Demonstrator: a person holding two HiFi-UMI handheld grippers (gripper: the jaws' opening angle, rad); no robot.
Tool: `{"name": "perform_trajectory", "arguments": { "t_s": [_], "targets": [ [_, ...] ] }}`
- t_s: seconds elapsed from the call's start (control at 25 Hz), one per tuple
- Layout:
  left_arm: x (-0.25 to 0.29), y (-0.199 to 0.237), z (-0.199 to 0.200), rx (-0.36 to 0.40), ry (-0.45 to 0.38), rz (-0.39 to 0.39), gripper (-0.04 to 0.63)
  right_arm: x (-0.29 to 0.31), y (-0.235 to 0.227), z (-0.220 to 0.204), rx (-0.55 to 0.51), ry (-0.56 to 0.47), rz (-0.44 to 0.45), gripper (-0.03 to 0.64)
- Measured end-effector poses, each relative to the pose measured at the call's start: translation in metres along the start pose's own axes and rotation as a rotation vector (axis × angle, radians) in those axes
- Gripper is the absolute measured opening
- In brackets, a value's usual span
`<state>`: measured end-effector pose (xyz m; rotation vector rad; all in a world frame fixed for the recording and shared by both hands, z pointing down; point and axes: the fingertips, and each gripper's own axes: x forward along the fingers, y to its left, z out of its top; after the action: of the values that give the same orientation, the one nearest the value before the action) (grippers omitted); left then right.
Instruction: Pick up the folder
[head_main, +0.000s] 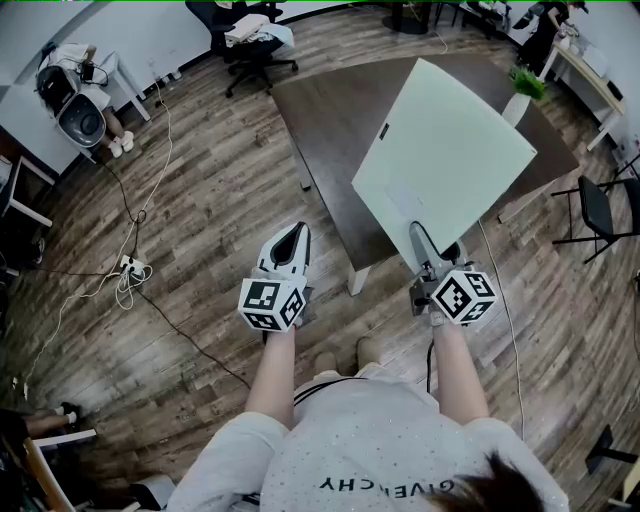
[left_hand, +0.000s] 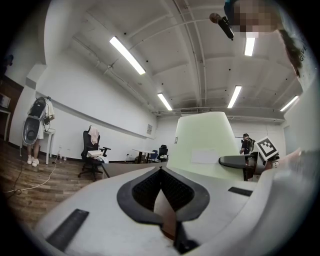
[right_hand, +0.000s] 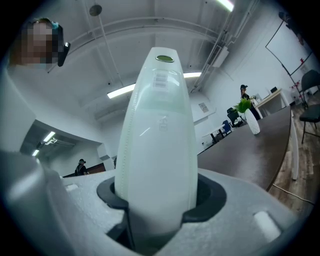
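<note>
Two grippers. Left gripper (head_main: 296, 232): jaws together, nothing between them, off the table's (head_main: 330, 120) near edge. Right gripper (head_main: 419, 234): jaws clamped on one pale green folder (head_main: 445, 150), raised above the single table's right side.

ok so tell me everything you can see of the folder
The folder is pale green and looks like plastic. It is a broad flat case with rounded corners, a white rectangular label on its face and a small dark tab near one edge. Seen edge-on it bulges. The right gripper is shut on its near edge and holds it tilted over the dark table, apparently lifted clear. Nothing else touches it.
</note>
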<state>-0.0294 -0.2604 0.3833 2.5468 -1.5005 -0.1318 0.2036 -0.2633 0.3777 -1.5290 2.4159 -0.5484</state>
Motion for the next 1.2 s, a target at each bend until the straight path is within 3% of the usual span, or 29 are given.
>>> {"name": "perform_trajectory", "arguments": {
  "t_s": [1.2],
  "targets": [
    [0.000, 0.005, 0.007, 0.006, -0.020, 0.016, -0.002, 0.004, 0.003, 0.016, -0.060, -0.028, -0.003, 0.253]
  ]
}}
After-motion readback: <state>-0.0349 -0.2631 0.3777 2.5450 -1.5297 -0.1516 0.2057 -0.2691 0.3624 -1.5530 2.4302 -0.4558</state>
